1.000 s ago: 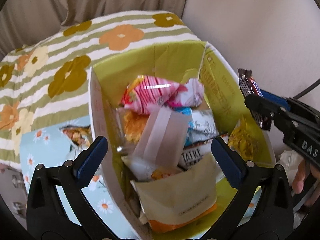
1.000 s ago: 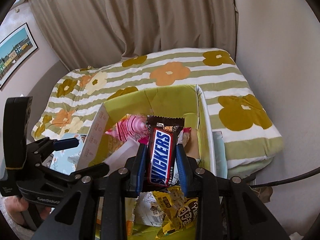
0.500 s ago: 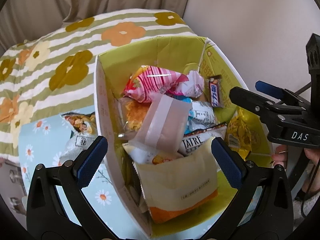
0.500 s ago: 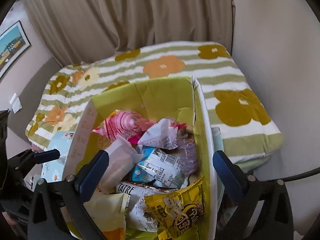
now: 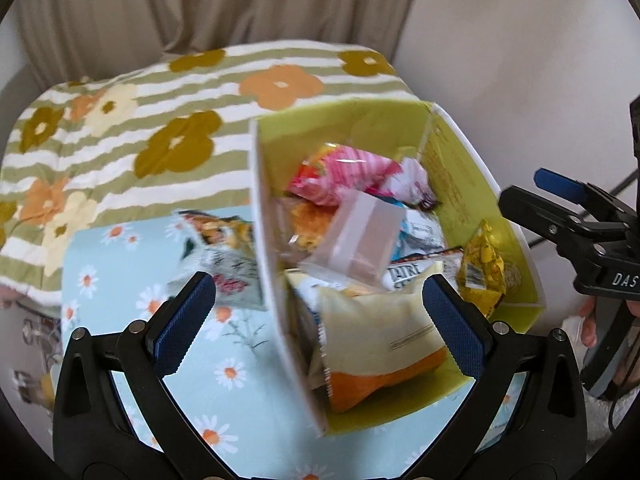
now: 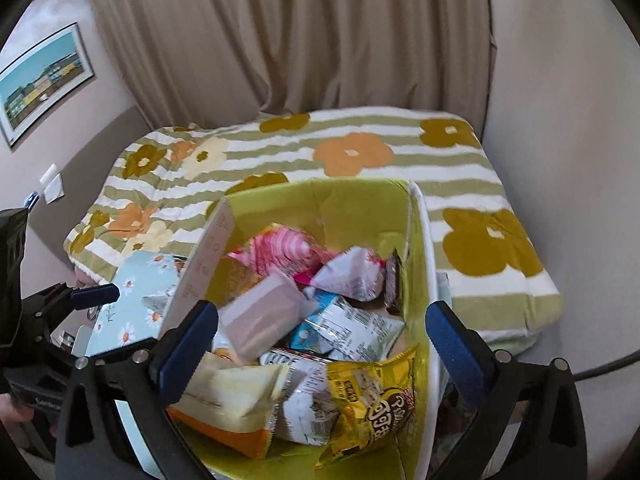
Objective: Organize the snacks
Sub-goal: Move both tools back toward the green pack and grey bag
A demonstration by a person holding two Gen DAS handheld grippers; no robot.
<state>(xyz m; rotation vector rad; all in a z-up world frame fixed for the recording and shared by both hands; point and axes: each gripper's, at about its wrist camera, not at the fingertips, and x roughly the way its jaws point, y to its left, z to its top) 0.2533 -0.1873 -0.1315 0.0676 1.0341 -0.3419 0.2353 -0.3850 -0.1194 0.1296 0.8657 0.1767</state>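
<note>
Each hand-held gripper (image 5: 320, 312) is matte black plastic, with two angled fingers (image 5: 182, 320) faced in ribbed blue pads and silver rivets at the joints. The right hand-held gripper (image 6: 320, 344) matches; at the left view's right edge it shows white "DAS" lettering.

Home bedroom: floral blanket (image 6: 360, 160), curtain (image 6: 300, 40), wall pic (image 6: 40, 80).

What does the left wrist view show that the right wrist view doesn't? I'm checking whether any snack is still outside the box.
Only the left wrist view shows the whole snack packet lying outside the box on the daisy-print cloth. Only the right wrist view shows the brown chocolate bar against the box's right wall, and a framed picture. Both show the green box, pink bag, yellow packet, and open grippers.
</note>
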